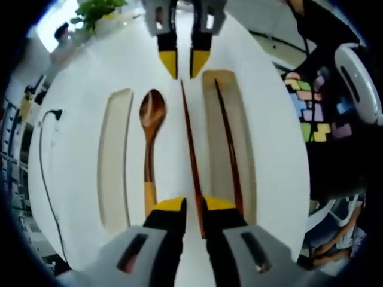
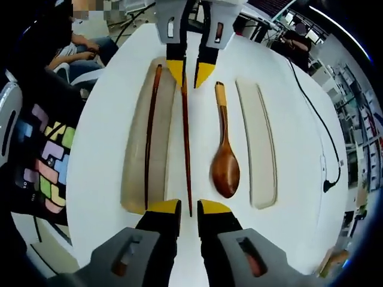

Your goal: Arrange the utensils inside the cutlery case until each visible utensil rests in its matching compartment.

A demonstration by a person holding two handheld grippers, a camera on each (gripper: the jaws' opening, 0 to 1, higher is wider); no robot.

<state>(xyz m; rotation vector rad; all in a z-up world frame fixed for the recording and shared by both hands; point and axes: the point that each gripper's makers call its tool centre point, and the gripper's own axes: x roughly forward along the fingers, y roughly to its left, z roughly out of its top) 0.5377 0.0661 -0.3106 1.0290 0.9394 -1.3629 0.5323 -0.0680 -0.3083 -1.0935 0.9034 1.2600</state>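
The white cutlery case (image 1: 275,149) (image 2: 299,119) has two long recesses. One dark chopstick (image 1: 227,143) (image 2: 149,137) lies inside one recess. A second chopstick (image 1: 188,137) (image 2: 185,143) lies on the ridge beside that recess. A wooden spoon (image 1: 152,110) (image 2: 225,167) rests on the flat white part beside the other recess (image 1: 114,161) (image 2: 260,149), which holds nothing. My left gripper (image 1: 194,206) (image 2: 188,72) straddles one end of the loose chopstick, jaws slightly apart. My right gripper (image 2: 190,209) (image 1: 184,63) faces it at the other end, narrowly open, with the tip just at its fingertips.
A black cable (image 1: 45,155) (image 2: 317,125) runs along the far side of the case. A board of coloured blocks (image 1: 311,107) (image 2: 51,161) sits off the chopstick side. A green plant (image 1: 96,9) stands beyond the table. A seated person (image 2: 84,51) is nearby.
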